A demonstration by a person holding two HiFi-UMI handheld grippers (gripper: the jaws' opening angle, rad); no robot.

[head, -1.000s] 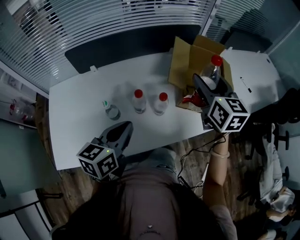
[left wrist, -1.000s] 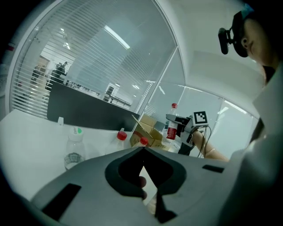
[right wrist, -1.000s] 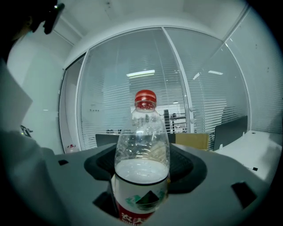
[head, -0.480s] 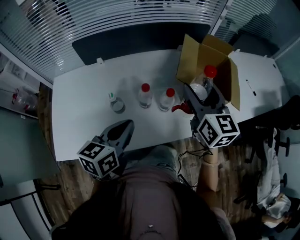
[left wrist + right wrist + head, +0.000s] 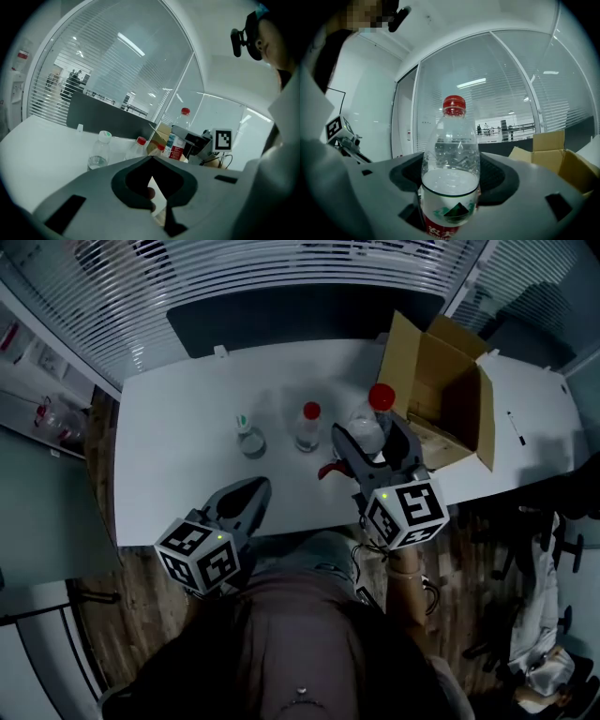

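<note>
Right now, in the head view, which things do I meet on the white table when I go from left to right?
green-capped bottle → standing red-capped bottle → held red-capped bottle, clamped in the right claw → open cardboard box

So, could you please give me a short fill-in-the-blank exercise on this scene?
The right tool is shut on a bottle with a ___ cap.
The left tool is shut and holds ___.
The standing bottle farthest from the cardboard box has a ___ cap.
Missing words: red; nothing; green.
</note>
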